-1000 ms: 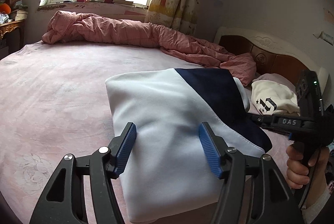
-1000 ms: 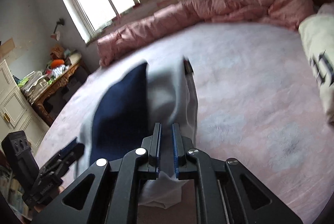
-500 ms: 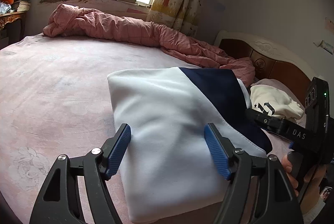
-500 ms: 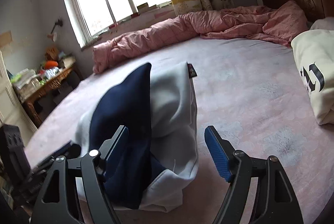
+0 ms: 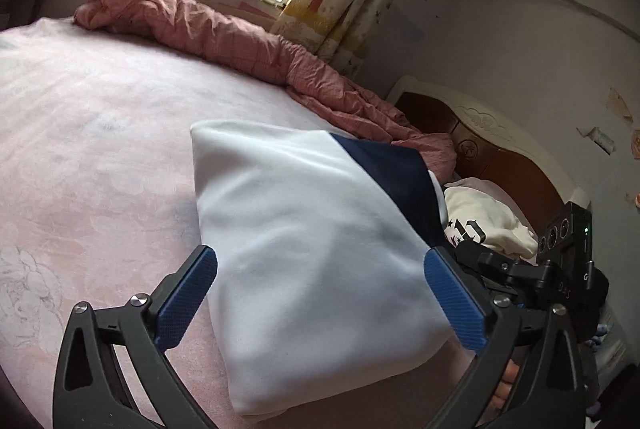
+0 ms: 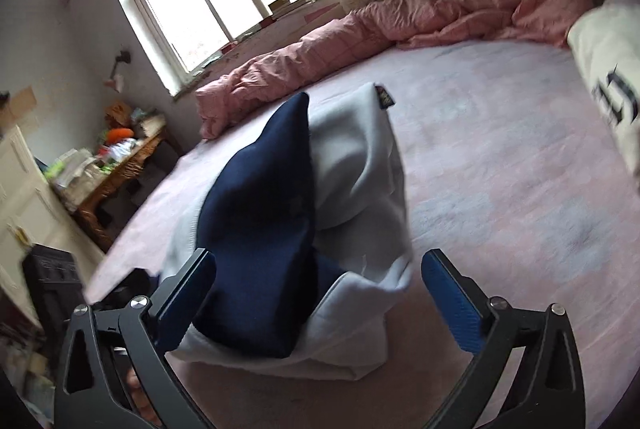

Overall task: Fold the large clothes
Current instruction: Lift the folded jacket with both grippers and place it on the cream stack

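Observation:
A folded garment, pale white with a navy panel (image 5: pixel 288 197), lies on the pink bed sheet (image 5: pixel 80 109). My left gripper (image 5: pixel 320 257) is low over its near end. Its jaws are opening wide, and the blue pads (image 5: pixel 188 301) stand apart from the cloth lying between them. From the other side the garment (image 6: pixel 352 169) shows its navy fold (image 6: pixel 264 209) bunched up. My right gripper (image 6: pixel 318 261) is opening too, with that end of the garment between its jaws and neither pad pressing on it. The right gripper's body (image 5: pixel 520 269) shows beyond the garment in the left wrist view.
A rumpled pink quilt (image 5: pixel 224 29) runs along the far side under the window. A cream sweatshirt with a dark print (image 5: pixel 480 221) lies by the wooden headboard (image 5: pixel 500 157). A cluttered side table (image 6: pixel 120 157) stands off the bed's edge.
The right gripper, pinched shut on the garment's edge a second ago, has let go and spread wide. The left jaws have widened as well. The garment now rests on the bed.

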A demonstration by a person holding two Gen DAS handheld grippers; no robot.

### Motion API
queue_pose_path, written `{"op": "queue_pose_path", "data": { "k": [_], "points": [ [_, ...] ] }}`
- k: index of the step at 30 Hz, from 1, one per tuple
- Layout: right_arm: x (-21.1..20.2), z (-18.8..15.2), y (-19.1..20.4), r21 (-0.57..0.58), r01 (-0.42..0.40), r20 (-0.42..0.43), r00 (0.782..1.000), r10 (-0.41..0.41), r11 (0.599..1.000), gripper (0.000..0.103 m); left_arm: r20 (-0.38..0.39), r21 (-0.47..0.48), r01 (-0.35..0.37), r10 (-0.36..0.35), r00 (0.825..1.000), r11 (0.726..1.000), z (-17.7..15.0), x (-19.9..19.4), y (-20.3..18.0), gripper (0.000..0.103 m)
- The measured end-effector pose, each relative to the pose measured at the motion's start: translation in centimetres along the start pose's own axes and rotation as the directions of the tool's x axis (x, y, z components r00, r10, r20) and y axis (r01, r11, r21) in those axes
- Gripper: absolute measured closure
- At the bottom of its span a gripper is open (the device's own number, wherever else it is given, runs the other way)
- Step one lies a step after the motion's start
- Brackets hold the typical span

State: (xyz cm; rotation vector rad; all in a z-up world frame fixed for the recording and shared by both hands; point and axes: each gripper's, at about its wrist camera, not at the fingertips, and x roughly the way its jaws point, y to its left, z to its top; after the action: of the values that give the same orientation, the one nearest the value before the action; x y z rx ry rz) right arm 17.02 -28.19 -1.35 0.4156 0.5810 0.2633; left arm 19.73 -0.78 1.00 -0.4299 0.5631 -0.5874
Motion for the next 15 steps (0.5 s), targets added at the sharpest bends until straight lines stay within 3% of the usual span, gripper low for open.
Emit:
{"op": "queue_pose_path", "data": {
  "k": [2, 6, 9, 12, 15],
  "points": [
    [1.3, -0.2, -0.6, 0.026, -0.006, -0.062, 0.998, 0.008, 1.0, 0.0, -0.054, -0.075, -0.006, 0.001, 0.999, 0.997, 0.0, 0.9, 1.1, 0.0],
    [3.6, -0.4, -2.6, 0.168, -0.116, -0.136, 0.981, 0.139, 0.979, 0.0, -0.123, -0.185, 0.017, -0.04, 0.992, 0.983, -0.4, 1.9, 2.5, 0.0],
    [4.9, -0.6, -3.9, 0.257, -0.174, -0.167, 0.961, 0.221, 0.951, 0.0, -0.14, -0.2, 0.036, -0.065, 0.988, 0.979, -0.6, 2.0, 2.7, 0.0],
    [5.3, -0.7, -3.5, 0.236, -0.179, -0.167, 0.961, 0.222, 0.955, 0.0, -0.155, -0.201, 0.042, -0.074, 0.985, 0.979, -0.7, 2.2, 2.7, 0.0],
    [6.8, -0.4, -3.4, 0.222, -0.218, -0.237, 0.933, 0.27, 0.95, 0.0, -0.194, -0.183, 0.037, -0.073, 0.978, 0.982, -0.5, 2.7, 2.5, 0.0]
  ]
}}
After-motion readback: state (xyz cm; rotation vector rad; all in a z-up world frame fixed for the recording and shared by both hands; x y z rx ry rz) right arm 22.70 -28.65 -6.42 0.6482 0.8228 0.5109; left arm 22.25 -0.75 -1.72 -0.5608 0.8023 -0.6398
